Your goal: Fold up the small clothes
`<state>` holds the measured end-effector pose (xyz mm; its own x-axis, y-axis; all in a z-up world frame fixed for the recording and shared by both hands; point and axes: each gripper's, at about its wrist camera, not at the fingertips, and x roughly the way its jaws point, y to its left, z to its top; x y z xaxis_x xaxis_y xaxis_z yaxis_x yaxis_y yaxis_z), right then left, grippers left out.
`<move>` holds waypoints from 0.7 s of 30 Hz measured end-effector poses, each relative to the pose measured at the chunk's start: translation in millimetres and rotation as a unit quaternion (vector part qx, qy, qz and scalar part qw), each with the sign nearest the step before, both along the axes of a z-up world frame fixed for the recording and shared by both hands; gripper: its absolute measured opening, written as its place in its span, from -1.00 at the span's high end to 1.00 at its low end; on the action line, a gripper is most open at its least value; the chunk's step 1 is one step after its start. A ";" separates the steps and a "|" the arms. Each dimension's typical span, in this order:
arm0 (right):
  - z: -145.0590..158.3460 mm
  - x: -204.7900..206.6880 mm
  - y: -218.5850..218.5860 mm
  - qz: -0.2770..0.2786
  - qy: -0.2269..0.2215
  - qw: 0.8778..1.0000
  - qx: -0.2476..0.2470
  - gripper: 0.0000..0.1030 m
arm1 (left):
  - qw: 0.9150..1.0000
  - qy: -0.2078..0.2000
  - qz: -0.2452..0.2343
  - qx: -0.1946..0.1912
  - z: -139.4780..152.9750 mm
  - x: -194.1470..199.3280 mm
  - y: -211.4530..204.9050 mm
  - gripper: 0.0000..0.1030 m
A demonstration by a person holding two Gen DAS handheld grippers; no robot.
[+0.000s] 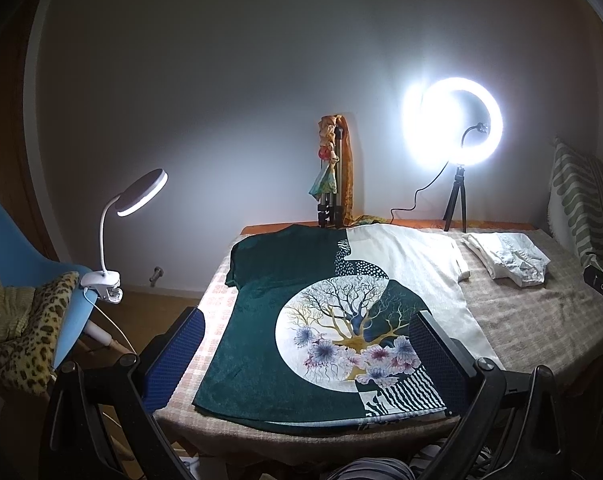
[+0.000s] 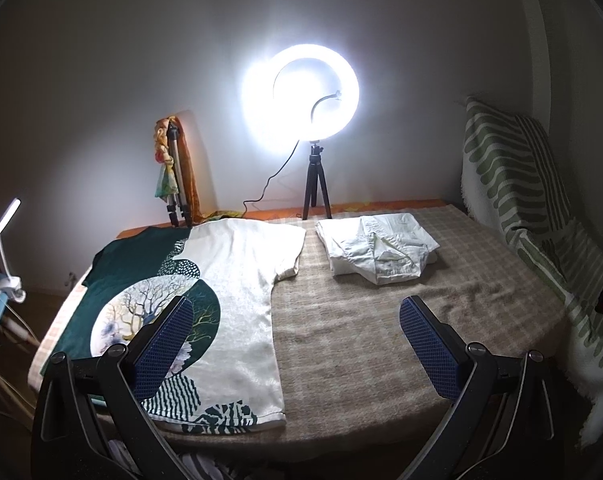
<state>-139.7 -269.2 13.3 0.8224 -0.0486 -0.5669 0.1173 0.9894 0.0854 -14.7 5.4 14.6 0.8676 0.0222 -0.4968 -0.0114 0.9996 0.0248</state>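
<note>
A dark green and cream T-shirt [image 1: 301, 304] with a round tree print lies flat, face up, on the blanket-covered table [image 1: 541, 320]; it also shows in the right wrist view [image 2: 237, 280] at the left. A folded white garment [image 1: 505, 258] lies at the back right, also in the right wrist view [image 2: 377, 250]. My left gripper [image 1: 307, 354] is open and empty, held above the shirt's near hem. My right gripper [image 2: 297, 346] is open and empty, above the shirt's right edge and the bare blanket [image 2: 381, 320].
A lit ring light on a small tripod [image 2: 315, 92] and a folded tripod with scarves [image 2: 173, 168] stand at the back edge. A clip lamp [image 1: 141, 194] sits on a blue chair [image 1: 29, 248] to the left. A green striped cloth [image 2: 521, 184] hangs at the right.
</note>
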 end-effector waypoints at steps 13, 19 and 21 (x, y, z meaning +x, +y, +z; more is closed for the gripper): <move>1.1 -0.1 2.5 -0.002 -0.004 1.000 -0.008 -0.99 | 1.000 0.005 0.008 -0.007 -2.5 0.8 7.5 -0.99; 1.4 0.0 3.2 -0.003 -0.005 1.000 -0.008 -0.99 | 1.000 0.005 0.011 -0.012 -3.1 1.9 10.2 -0.99; 1.4 0.8 3.5 -0.004 -0.005 1.000 -0.007 -0.99 | 1.000 0.004 0.012 -0.011 -3.3 1.8 10.7 -0.99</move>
